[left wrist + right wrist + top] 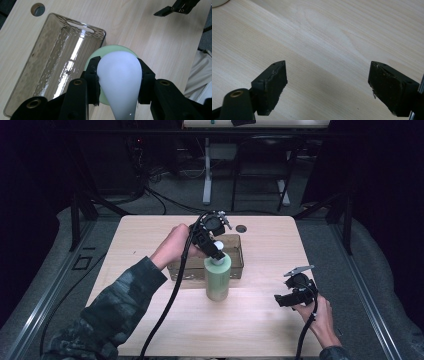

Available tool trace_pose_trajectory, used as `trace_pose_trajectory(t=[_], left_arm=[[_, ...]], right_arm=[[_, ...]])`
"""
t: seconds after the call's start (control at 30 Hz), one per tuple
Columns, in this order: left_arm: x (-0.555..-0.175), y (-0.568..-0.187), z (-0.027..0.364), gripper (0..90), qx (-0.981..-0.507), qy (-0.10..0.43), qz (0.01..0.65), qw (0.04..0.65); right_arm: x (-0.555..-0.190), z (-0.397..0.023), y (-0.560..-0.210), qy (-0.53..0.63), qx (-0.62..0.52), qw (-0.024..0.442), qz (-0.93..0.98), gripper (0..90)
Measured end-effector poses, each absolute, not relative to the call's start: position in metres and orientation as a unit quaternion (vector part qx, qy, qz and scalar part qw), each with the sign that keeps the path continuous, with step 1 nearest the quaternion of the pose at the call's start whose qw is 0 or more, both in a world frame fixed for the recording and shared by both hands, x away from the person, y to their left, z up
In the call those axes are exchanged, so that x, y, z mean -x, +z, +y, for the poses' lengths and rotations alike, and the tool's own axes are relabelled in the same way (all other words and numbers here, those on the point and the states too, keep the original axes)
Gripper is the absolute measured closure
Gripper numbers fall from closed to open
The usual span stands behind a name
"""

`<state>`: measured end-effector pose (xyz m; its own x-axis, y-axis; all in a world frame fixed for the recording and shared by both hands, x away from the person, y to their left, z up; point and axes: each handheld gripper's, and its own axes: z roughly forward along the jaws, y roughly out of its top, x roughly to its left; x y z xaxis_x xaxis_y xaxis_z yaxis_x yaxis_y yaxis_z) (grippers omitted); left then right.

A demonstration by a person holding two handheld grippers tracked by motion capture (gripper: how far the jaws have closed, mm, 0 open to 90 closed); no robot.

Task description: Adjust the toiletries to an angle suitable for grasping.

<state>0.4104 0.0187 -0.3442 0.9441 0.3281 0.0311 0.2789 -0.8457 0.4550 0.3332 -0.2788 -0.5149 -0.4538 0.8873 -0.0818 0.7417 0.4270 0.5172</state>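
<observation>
A pale green bottle [217, 282] [110, 48] with a white pump top [218, 258] [120, 80] stands upright on the wooden table, just in front of a clear brownish bin [237, 241] [75, 25]. My left gripper [216, 251] [119, 66] reaches down onto the bottle from the left and is shut on the white top, one pad pressed against each side of it. My right gripper [281, 300] [328, 82] rests low over bare wood near the table's right front, open with nothing between its fingers. It is also in the left gripper view as the far gripper [175, 7].
The bin looks empty and lies lengthwise behind the bottle. A round cable hole [241, 228] [37, 9] sits in the table [260, 330] behind the bin. Black cables trail from both grippers toward the front edge. Dark floor and table legs lie beyond the far edge.
</observation>
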Motion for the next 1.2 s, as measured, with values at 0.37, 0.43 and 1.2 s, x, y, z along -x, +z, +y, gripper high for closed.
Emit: trace_pose_trajectory(t=[0.37,0.43,1.2], left_arm=[[-0.408,-0.343,0.029,62.7,-0.96,0.053,0.156,0.225],[-0.408,-0.342,0.032,62.8,-0.96,0.055,0.154,0.225],[-0.401,-0.338,0.07,62.8,-0.96,0.062,0.167,0.218]], right_arm=[[-0.333,-0.279,-0.515,0.209,-0.493,0.175,0.827,14.9],[-0.334,-0.279,-0.515,0.209,-0.491,0.175,0.827,14.9],[-0.333,-0.278,-0.514,0.207,-0.49,0.18,0.828,14.9]])
